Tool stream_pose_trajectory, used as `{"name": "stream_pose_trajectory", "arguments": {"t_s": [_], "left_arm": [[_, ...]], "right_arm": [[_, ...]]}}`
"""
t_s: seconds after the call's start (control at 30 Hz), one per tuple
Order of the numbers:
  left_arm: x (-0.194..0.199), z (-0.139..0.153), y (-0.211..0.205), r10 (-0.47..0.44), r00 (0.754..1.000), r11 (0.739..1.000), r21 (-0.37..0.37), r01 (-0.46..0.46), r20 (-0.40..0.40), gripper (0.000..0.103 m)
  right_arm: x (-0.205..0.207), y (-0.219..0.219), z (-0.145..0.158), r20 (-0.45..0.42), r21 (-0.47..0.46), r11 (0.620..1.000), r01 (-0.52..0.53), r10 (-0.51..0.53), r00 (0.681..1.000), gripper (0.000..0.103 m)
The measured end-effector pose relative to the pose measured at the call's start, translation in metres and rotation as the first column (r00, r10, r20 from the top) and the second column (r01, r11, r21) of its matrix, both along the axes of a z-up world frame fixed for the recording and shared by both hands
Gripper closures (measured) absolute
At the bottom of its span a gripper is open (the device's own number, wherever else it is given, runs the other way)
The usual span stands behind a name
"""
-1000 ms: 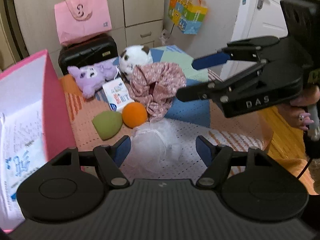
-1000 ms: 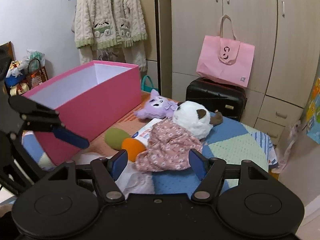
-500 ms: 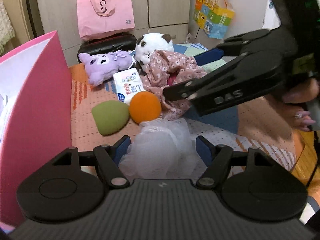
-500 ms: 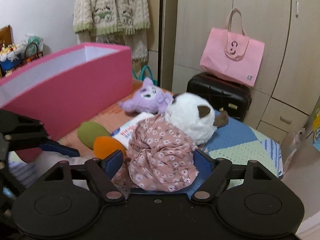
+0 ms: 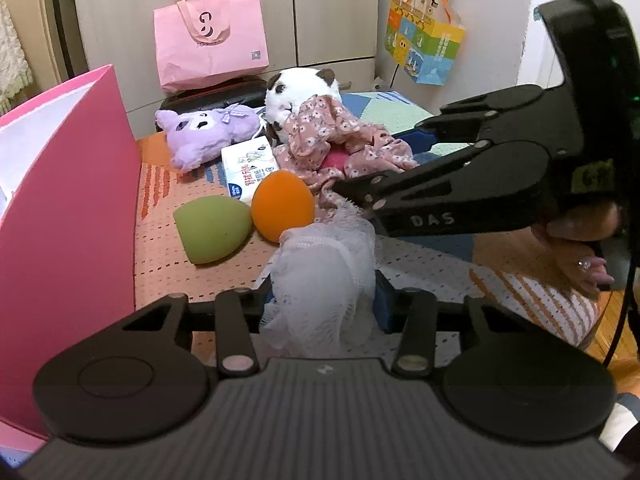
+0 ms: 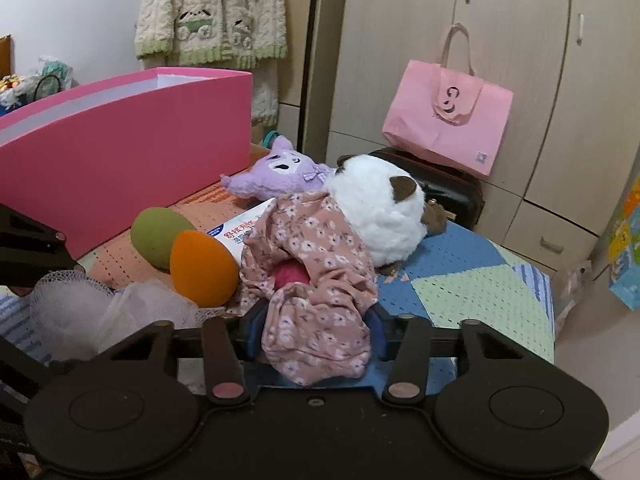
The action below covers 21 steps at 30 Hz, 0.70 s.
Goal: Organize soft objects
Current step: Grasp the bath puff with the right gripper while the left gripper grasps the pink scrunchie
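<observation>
My left gripper (image 5: 320,300) is shut on a white mesh bath puff (image 5: 324,268), which also shows in the right wrist view (image 6: 100,312). My right gripper (image 6: 316,332) is shut on a pink floral cloth (image 6: 312,280), seen too in the left wrist view (image 5: 340,144). An orange sponge (image 5: 282,206) and a green sponge (image 5: 212,228) lie beside the puff. A purple plush (image 5: 204,136), a white plush (image 6: 376,208) and a tissue pack (image 5: 250,168) lie behind them. A pink box (image 6: 120,140) stands at the left.
A pink bag (image 5: 210,52) sits on a black suitcase (image 6: 448,192) in front of the cupboards. A colourful bag (image 5: 424,48) hangs on the wall. The patterned mat (image 6: 460,280) covers the table, whose edge is at the right.
Both grippers moved forward and down and closed: the left on the white puff, the right on the floral cloth. Both were open and empty before.
</observation>
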<state>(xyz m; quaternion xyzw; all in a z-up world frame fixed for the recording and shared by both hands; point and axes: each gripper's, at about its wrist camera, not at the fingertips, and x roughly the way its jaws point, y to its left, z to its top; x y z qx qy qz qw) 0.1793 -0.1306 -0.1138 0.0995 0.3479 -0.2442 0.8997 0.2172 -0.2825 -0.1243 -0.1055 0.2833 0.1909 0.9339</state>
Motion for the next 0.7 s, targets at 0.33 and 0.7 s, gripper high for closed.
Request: {"name": "stream_pose_trajectory", "arguments": {"t_s": [0.33,0.7], "left_arm": [[-0.003,0.002,0.003,0.019,1.0,1.0,0.011,-0.019,-0.011,0.056],[-0.005,0.016,0.018,0.048,0.997,0.997,-0.052,-0.051,-0.053,0.062]], "right_arm": [[-0.014,-0.004,0.01,0.017,0.019,1.0,0.008,-0.009,1.0,0.017],[-0.035,-0.007,0.024,0.033,0.063,0.996,0.06,-0.062,0.998,0.094]]}}
